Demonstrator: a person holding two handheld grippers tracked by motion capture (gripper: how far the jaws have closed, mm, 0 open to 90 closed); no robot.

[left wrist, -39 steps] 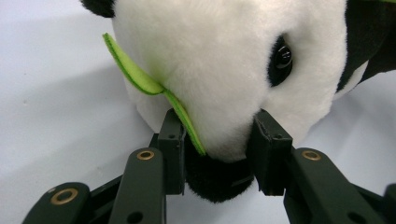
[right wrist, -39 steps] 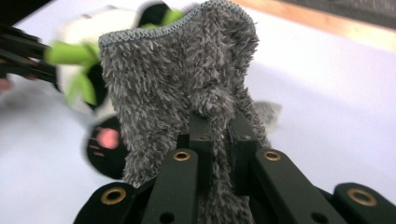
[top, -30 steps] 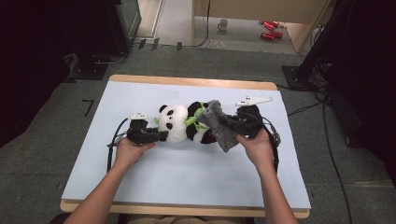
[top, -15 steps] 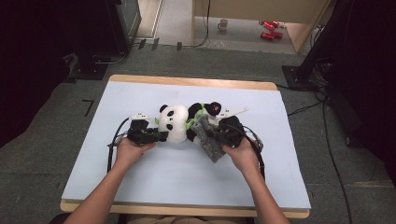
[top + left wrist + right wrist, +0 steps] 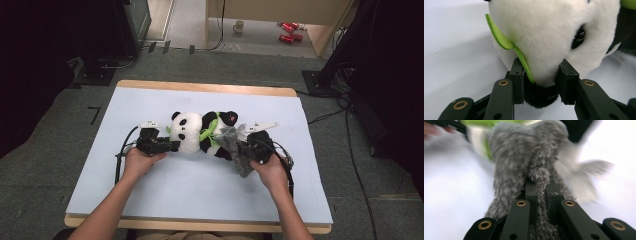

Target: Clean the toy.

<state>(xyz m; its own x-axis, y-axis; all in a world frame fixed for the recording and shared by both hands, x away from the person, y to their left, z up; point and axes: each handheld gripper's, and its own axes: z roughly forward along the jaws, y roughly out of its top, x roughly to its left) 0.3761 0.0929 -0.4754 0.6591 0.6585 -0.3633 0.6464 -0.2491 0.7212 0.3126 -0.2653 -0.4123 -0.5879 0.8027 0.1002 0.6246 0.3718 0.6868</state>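
The left gripper (image 5: 172, 145) lies low on the table (image 5: 165, 200), and in the left gripper view its fingers (image 5: 517, 75) are part-way closed, pressing in on either side of the black ear of the plush panda (image 5: 192, 135). The ear bulges between the pads, and the white head rises just beyond the fingertips, with one dark eye up to the right of them. A green felt leaf (image 5: 504, 41) hangs down over the left finger and touches its inner edge. The right gripper (image 5: 245, 150) is clamped tight: in the right gripper view its fingers (image 5: 531, 191) stand almost together, with a thin fold of the grey fuzzy cloth (image 5: 235, 150) pinched between them. The rest of that cloth spreads beyond and to both sides of the fingertips, partly blurred. In the high view the cloth drapes over the panda's lower body, just ahead of the right gripper, while the panda lies stretched across the middle of the table between the two grippers, head at the left one.
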